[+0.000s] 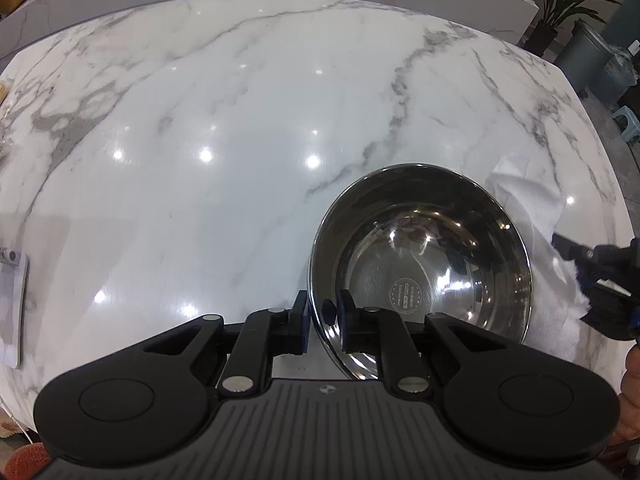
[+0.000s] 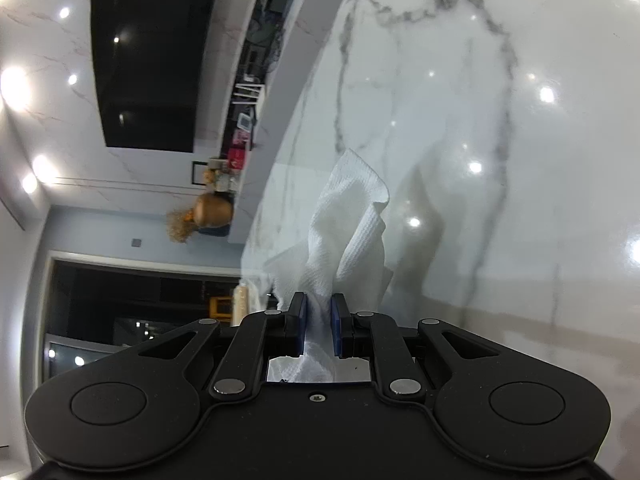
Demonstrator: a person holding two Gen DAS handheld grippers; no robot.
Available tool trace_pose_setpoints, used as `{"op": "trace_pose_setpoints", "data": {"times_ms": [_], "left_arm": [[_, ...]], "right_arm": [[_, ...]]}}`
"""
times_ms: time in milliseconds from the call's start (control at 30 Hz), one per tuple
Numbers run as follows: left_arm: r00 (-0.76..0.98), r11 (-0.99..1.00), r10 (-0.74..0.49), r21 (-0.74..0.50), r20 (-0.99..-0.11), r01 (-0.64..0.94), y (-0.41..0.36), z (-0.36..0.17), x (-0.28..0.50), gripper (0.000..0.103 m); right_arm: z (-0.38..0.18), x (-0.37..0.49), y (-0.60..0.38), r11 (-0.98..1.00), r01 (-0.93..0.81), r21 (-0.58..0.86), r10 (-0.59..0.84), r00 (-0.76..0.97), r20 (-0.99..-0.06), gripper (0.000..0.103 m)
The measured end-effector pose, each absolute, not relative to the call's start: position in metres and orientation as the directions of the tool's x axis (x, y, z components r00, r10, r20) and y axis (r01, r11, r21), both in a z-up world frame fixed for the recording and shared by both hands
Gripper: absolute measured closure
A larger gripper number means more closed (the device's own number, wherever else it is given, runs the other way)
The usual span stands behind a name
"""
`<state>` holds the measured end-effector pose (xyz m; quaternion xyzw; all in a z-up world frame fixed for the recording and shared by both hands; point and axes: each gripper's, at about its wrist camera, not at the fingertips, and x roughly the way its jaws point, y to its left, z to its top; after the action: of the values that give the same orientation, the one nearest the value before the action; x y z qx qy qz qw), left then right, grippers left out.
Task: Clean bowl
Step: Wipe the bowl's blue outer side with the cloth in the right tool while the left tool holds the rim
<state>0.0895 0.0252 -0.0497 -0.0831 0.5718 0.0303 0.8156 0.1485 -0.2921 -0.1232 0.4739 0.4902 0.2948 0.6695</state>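
Note:
A shiny steel bowl (image 1: 420, 256) stands on the white marble table (image 1: 224, 168), with a round stamp on its bottom. My left gripper (image 1: 322, 312) is shut on the bowl's near-left rim, one finger outside the wall and one inside. To the right of the bowl lies a white paper towel (image 1: 532, 216), and my right gripper (image 1: 600, 276) comes in from the right edge, holding it. In the right wrist view my right gripper (image 2: 319, 320) is shut on the crumpled paper towel (image 2: 352, 232), which bunches up ahead of the fingers over the table.
A flat white device (image 1: 12, 304) lies at the table's left edge. Beyond the far-right corner stand a potted plant (image 1: 556, 8), a grey bin (image 1: 588, 52) and a small stool (image 1: 628, 116). A raised marble ledge (image 1: 440, 4) runs behind the table.

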Motion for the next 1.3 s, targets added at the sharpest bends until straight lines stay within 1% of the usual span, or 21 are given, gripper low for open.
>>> {"op": "trace_pose_setpoints", "data": {"times_ms": [267,467,500,533,600,733,900,967,1033,1100,1267,1300], "left_arm": [[0.354,0.985,-0.040,-0.096,-0.934,-0.142,0.024,-0.050,0.099,0.090],[0.361,0.980,-0.064,-0.126,-0.930,-0.151,0.028,-0.051,0.101,0.089],[0.362,0.978,-0.070,-0.135,-0.930,-0.157,0.029,-0.051,0.100,0.087],[0.361,0.976,-0.076,-0.143,-0.929,-0.163,0.030,-0.051,0.099,0.082],[0.351,0.971,-0.084,-0.156,-0.932,-0.180,0.031,-0.053,0.097,0.077],[0.342,0.964,-0.103,-0.179,-0.934,-0.199,0.031,-0.055,0.089,0.070],[0.339,0.969,-0.094,-0.164,-0.936,-0.184,0.027,-0.052,0.080,0.071],[0.337,0.972,-0.090,-0.156,-0.937,-0.176,0.027,-0.051,0.080,0.082],[0.339,0.974,-0.089,-0.153,-0.936,-0.169,0.027,-0.050,0.080,0.087],[0.345,0.976,-0.077,-0.142,-0.935,-0.165,0.028,-0.049,0.082,0.088],[0.354,0.979,-0.060,-0.124,-0.933,-0.161,0.030,-0.049,0.093,0.091],[0.355,0.980,-0.057,-0.121,-0.933,-0.160,0.030,-0.049,0.095,0.091]], "right_arm": [[-0.133,0.150,-0.280,0.490,0.093,0.867,0.812,0.313,-0.493,0.091],[-0.137,0.146,-0.276,0.514,0.096,0.852,0.802,0.299,-0.518,0.091],[-0.137,0.146,-0.276,0.513,0.098,0.853,0.802,0.298,-0.517,0.091],[-0.138,0.146,-0.275,0.514,0.098,0.852,0.802,0.297,-0.518,0.091],[-0.137,0.146,-0.274,0.517,0.095,0.851,0.802,0.296,-0.520,0.091],[-0.136,0.149,-0.272,0.521,0.092,0.849,0.800,0.294,-0.523,0.091],[-0.134,0.149,-0.275,0.526,0.088,0.846,0.798,0.293,-0.527,0.091],[-0.133,0.148,-0.276,0.526,0.087,0.846,0.797,0.294,-0.527,0.091],[-0.130,0.149,-0.277,0.512,0.084,0.855,0.804,0.303,-0.512,0.091],[-0.129,0.149,-0.280,0.480,0.083,0.873,0.817,0.321,-0.480,0.091],[-0.121,0.148,-0.294,0.344,0.058,0.937,0.860,0.382,-0.339,0.091],[-0.121,0.148,-0.295,0.329,0.054,0.943,0.864,0.385,-0.323,0.091]]}}
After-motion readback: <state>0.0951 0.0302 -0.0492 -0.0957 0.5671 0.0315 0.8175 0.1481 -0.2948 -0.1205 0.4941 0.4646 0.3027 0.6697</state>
